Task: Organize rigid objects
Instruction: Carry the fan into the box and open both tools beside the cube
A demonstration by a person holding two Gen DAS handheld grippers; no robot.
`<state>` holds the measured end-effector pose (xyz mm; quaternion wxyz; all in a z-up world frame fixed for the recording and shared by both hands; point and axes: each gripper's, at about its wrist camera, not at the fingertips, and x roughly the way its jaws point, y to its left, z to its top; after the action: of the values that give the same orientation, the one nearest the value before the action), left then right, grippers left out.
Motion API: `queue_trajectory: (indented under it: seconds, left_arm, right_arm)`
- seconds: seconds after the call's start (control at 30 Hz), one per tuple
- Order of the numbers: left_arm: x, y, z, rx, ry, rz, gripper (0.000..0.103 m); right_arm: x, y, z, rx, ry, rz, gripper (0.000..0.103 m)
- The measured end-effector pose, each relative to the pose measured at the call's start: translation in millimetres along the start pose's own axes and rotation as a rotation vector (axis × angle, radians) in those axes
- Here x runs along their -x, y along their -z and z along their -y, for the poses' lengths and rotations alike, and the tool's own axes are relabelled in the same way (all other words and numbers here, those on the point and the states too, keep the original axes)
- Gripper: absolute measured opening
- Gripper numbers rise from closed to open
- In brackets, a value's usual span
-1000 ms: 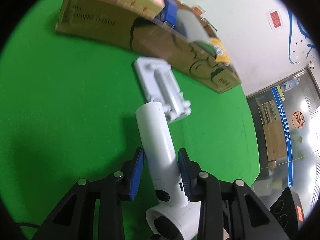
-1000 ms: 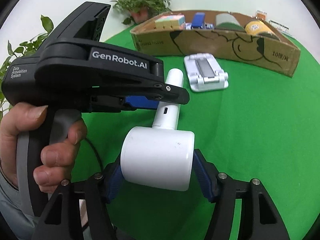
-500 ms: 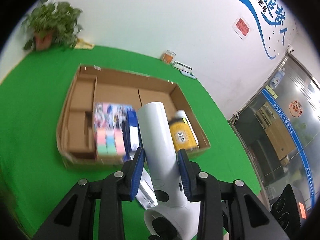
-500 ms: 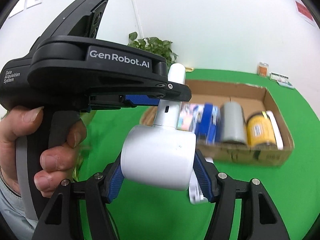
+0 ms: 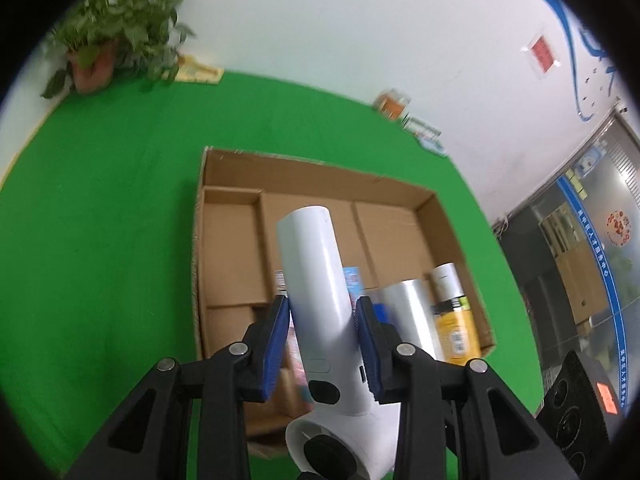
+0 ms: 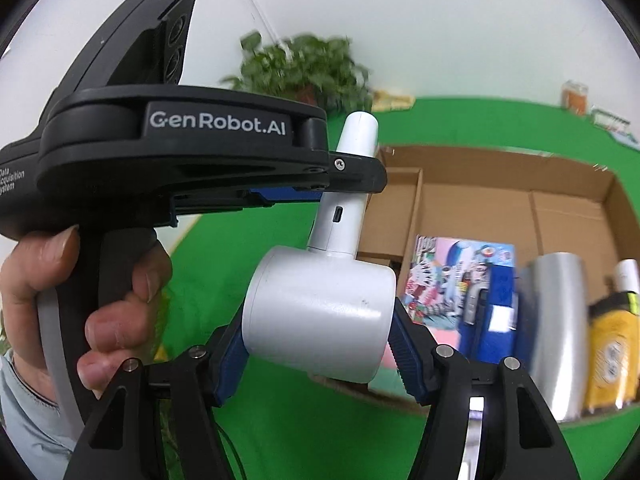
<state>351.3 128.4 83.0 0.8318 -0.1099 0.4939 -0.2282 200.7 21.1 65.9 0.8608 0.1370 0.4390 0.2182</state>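
My left tongs (image 5: 323, 344) are clamped on the handle of a white plastic handheld hair dryer (image 5: 316, 280), blue pads pressing both sides of it; my right tongs (image 6: 320, 346) are clamped on the same dryer's round white barrel, so both grip one thing, held in the air over the near edge of an open brown cardboard box (image 5: 400, 184) on the green table (image 5: 100, 208); the body of my left tool reads "GenRobot.AI" in white, with small print "Data Acquisition System" at its edge, a hand (image 6: 100, 300) wrapped round its grip; inside the box lie a colourful printed picture pack (image 6: 436, 276), a blue package (image 6: 492, 312), a silver cylinder (image 6: 556, 320) and a yellow bottle (image 6: 612, 344) whose label is too blurred to read; a red notice (image 5: 543, 53) on the wall is also unreadable; a potted green plant (image 5: 116, 40) stands at the table's far corner.
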Motion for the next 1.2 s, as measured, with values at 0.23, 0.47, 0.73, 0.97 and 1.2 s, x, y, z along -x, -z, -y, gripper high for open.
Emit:
queue_trajectory:
  seconds: [0.23, 0.47, 0.73, 0.97, 1.2]
  left_arm:
    - [-49.2, -14.8, -49.7, 0.079, 0.002, -0.085, 0.032]
    - [-63.6, -14.7, -69.4, 0.160, 0.011, -0.139, 0.032]
    - [-10.0, -4.9, -23.7, 0.025, -0.059, 0.054, 0.050]
    - [16.0, 27.1, -9.9, -0.004, -0.158, 0.136, 0.079]
    - [13.9, 89.4, 4.5, -0.016, -0.293, 0.163, 0.072]
  right_arm:
    - [-71.9, -21.0, 14.0, -0.047, 0.000, -0.129, 0.062]
    - [-99.4, -24.2, 22.9, -0.064, 0.040, -0.157, 0.069]
    - [-43.4, -3.9, 15.8, 0.050, 0.080, -0.003, 0.081]
    - [3.7, 46.5, 19.0, 0.164, 0.160, 0.062, 0.082]
    - [45.6, 104.5, 46.6, 0.144, 0.112, 0.059, 0.082]
